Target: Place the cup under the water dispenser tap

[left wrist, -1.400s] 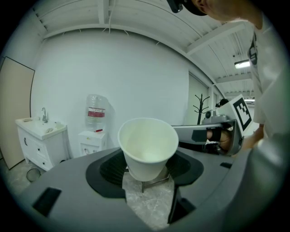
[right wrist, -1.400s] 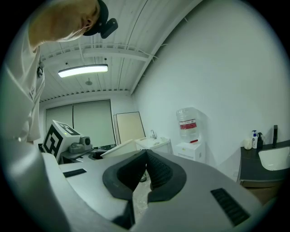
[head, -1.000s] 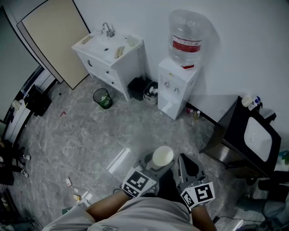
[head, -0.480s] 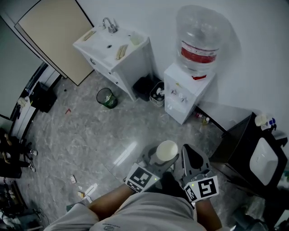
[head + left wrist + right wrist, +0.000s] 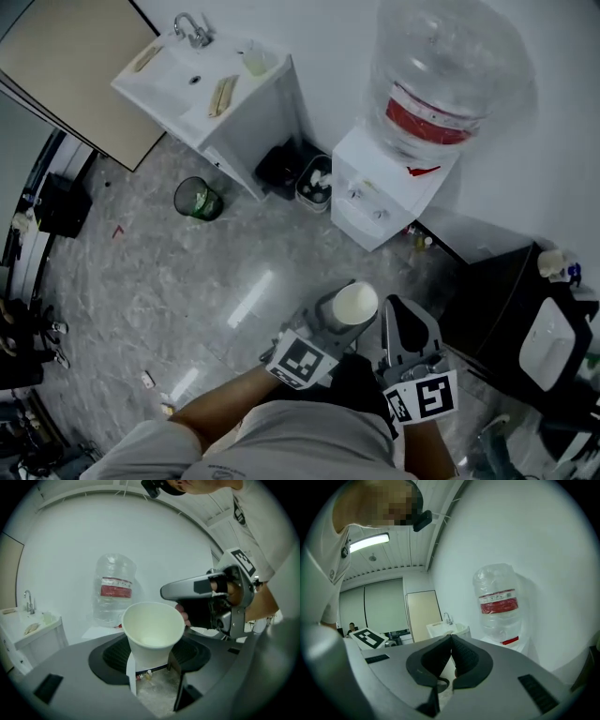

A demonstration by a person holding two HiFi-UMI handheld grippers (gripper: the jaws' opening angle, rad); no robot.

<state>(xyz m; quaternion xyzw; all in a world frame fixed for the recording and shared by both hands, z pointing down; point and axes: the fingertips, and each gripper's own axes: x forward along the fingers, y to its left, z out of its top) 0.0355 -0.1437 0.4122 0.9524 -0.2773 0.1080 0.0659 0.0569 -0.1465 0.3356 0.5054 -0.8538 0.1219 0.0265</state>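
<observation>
Cup (image 5: 154,625) clamped upright in left gripper (image 5: 152,662); right gripper (image 5: 451,641) closed, empty. Cup best held level, aligned with tap (image 5: 356,196) ahead, approached slowly.

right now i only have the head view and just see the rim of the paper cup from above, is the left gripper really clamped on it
Observer: Yes. In the left gripper view the left gripper is closed on the paper cup from both sides, low on its wall, and the cup stands upright.
Operator: and the other hand, carrying anything
Observer: No. The right gripper view shows the right gripper with its jaws closed together and nothing between them.
</observation>
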